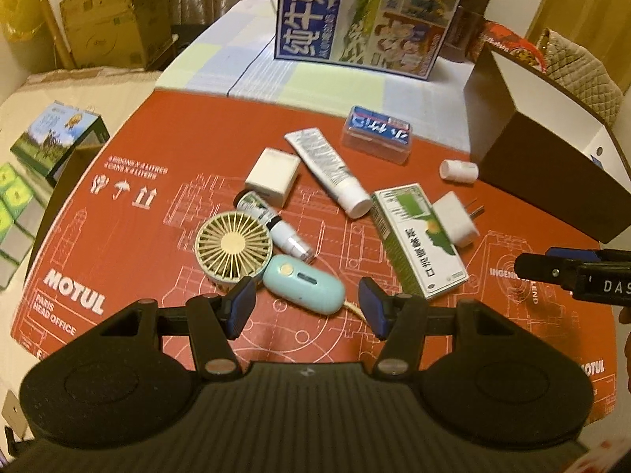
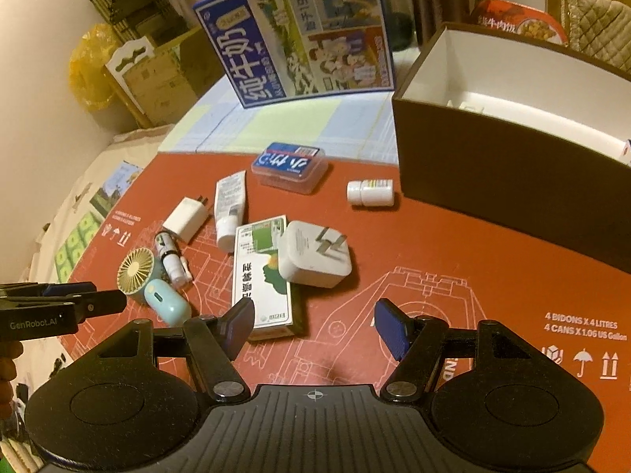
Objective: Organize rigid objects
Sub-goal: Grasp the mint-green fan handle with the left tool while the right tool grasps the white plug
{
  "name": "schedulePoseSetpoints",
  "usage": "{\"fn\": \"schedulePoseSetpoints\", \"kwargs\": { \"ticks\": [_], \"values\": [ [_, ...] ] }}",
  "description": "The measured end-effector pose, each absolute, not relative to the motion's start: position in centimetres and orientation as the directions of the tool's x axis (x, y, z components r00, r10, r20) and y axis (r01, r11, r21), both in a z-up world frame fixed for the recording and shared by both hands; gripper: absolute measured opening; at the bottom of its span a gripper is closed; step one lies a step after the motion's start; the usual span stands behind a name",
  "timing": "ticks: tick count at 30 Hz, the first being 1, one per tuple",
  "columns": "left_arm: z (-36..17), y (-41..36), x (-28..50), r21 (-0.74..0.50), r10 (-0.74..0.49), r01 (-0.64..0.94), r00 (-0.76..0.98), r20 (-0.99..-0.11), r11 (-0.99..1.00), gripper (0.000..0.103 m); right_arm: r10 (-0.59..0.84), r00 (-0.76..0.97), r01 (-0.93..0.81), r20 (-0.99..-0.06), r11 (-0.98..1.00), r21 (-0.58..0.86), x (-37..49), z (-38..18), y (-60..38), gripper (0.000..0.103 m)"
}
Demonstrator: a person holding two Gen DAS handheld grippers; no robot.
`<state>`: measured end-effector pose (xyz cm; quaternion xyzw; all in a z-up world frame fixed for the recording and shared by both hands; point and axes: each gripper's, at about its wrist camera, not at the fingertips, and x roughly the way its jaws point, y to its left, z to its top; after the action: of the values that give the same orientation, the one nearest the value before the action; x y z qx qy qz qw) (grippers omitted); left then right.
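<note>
Small items lie scattered on a red printed cardboard sheet (image 1: 118,236): a cream mini fan (image 1: 232,246), a mint oval device (image 1: 303,283), a spray bottle (image 1: 276,224), a white tube (image 1: 327,169), a green-and-white box (image 2: 262,272), a white plug (image 2: 315,254), a pill bottle (image 2: 370,192) and a clear case (image 2: 290,165). My left gripper (image 1: 307,305) hovers open just above the mint device, gripping nothing. Over bare sheet near the green box's end, my right gripper (image 2: 314,327) is open and empty.
A brown box with a white inside (image 2: 512,118) stands open at the right, against the sheet's edge. A blue milk carton pack (image 1: 366,15) stands at the back on a checked cloth. Cardboard boxes (image 1: 106,19) and green packs sit off the table's left side.
</note>
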<state>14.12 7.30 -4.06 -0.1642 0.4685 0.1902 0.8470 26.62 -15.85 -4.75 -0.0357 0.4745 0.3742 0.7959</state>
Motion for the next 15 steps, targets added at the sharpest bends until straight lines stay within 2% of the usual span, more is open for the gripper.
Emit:
{"fn": "schedulePoseSetpoints", "kwargs": {
  "ticks": [10,15],
  "values": [
    [-6.3,7.7,15.3,-0.121,0.143,-0.506,0.451,-0.881,0.854,0.054,0.538,0.262,-0.614,-0.801,0.733,0.292,27.3,-5.5,-15.6,0.065],
    [-7.5,7.8,16.5,-0.101,0.175,-0.552,0.425,-0.888,0.828,0.054,0.529,0.257,-0.604,-0.809,0.741,0.293,27.9,-5.9,-15.7,0.064]
  ]
}}
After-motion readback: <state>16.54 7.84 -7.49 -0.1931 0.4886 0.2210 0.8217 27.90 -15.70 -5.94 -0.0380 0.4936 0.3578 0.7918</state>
